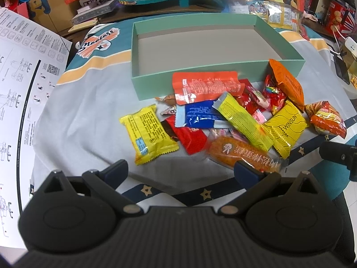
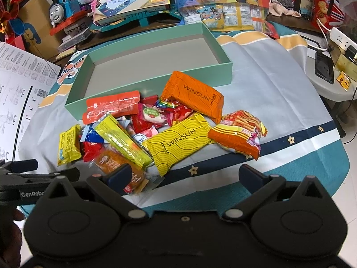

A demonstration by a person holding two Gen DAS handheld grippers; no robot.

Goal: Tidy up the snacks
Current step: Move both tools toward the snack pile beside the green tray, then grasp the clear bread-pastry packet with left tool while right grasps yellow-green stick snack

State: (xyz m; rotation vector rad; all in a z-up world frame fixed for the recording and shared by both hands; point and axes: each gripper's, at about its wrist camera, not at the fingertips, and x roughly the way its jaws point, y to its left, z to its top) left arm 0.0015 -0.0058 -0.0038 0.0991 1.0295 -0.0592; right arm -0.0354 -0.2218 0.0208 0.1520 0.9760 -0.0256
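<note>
A heap of wrapped snacks (image 2: 142,131) lies on the cloth-covered surface (image 2: 279,93), pressed against the near wall of an open mint-green box (image 2: 156,82) whose grey floor holds nothing. The left gripper (image 1: 181,169) hangs just short of the pile with its fingers (image 1: 117,167) spread wide around no packet, its right fingertip over the end of an orange cake bar (image 1: 243,154). The right gripper (image 2: 186,175) is likewise wide and holds nothing, near a yellow WINSUN packet (image 2: 178,144).

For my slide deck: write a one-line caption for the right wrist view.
Open right tool faces a heap of snack packets before an empty mint-green box.
</note>
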